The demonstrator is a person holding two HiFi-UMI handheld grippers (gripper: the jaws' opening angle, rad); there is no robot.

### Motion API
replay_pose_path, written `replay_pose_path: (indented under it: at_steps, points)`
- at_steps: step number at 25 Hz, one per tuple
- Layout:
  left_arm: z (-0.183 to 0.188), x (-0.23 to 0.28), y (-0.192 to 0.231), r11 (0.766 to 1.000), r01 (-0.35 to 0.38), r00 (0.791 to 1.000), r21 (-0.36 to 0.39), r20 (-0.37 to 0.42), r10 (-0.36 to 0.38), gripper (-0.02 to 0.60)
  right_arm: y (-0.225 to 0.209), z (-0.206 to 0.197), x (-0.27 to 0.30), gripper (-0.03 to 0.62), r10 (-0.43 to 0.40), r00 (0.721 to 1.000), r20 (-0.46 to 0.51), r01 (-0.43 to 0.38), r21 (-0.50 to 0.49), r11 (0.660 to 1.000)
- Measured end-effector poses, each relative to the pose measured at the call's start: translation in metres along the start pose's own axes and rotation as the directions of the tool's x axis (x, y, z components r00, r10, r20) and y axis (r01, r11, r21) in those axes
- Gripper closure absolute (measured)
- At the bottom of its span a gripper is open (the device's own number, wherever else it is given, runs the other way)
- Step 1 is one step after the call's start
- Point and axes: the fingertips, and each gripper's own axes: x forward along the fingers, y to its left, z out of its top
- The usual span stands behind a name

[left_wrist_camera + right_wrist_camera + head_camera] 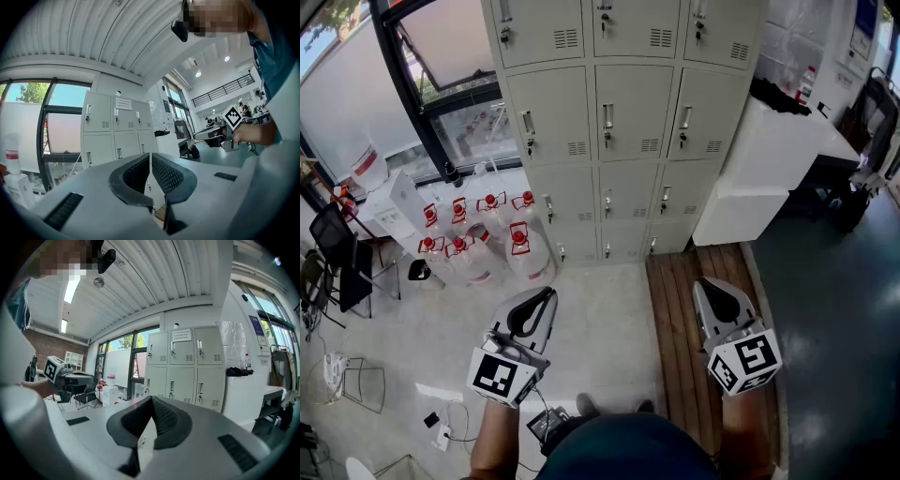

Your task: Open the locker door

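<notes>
1. The locker (633, 112) is a pale grey bank of small doors, three across. It stands on the floor at the far side of the room, straight ahead of the person.
2. Every locker door in sight sits flush and closed, each with its handle (607, 123) upright along one side.
3. The left gripper (546, 298) is held low over the pale floor, well short of the locker and pointing towards it.
4. In the left gripper view its jaws (150, 157) are drawn together at the tips with only a hairline slit, and nothing is between them.
5. The right gripper (712, 286) is held over the strip of wooden flooring (684, 281), also well apart from the locker.
6. In the right gripper view its jaws (151, 399) are pressed together at the tips and pinch nothing.
7. Clear water jugs (520, 248) with red caps stand on the floor just beside the locker's left side, under the window (450, 56).
8. A white bench (769, 159) butts against the locker's right side.
9. A black chair (337, 248) stands near the left edge of the floor.
</notes>
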Motion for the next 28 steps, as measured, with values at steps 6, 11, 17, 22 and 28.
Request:
replay_pose_path:
  at_steps: [6,11,17,22,28]
  points:
    - [-0.003,0.002,0.004,1.000,0.003,1.000,0.000,-0.003,-0.003,0.549,-0.001,-0.002,0.005,0.559,0.000,1.000,-0.005,0.000,-0.001,1.000]
    - [-0.003,0.005,0.008,1.000,0.006,1.000,-0.001,-0.003,-0.006,0.549,-0.001,-0.003,0.008,0.559,-0.007,1.000,-0.009,0.007,0.004,1.000]
    - [-0.006,0.003,0.016,1.000,0.013,1.000,-0.006,-0.003,-0.013,0.549,0.003,-0.002,0.016,0.559,-0.008,1.000,0.004,0.008,0.015,1.000]
    - [-0.012,-0.002,0.033,0.999,0.031,1.000,-0.015,0.000,-0.031,0.549,0.012,0.000,0.029,0.557,-0.022,0.999,0.031,0.020,0.036,0.999]
    - [-0.016,-0.013,0.060,0.998,0.069,0.997,-0.008,0.020,-0.068,0.549,0.034,-0.001,0.050,0.557,-0.060,0.998,0.025,0.059,0.044,0.997]
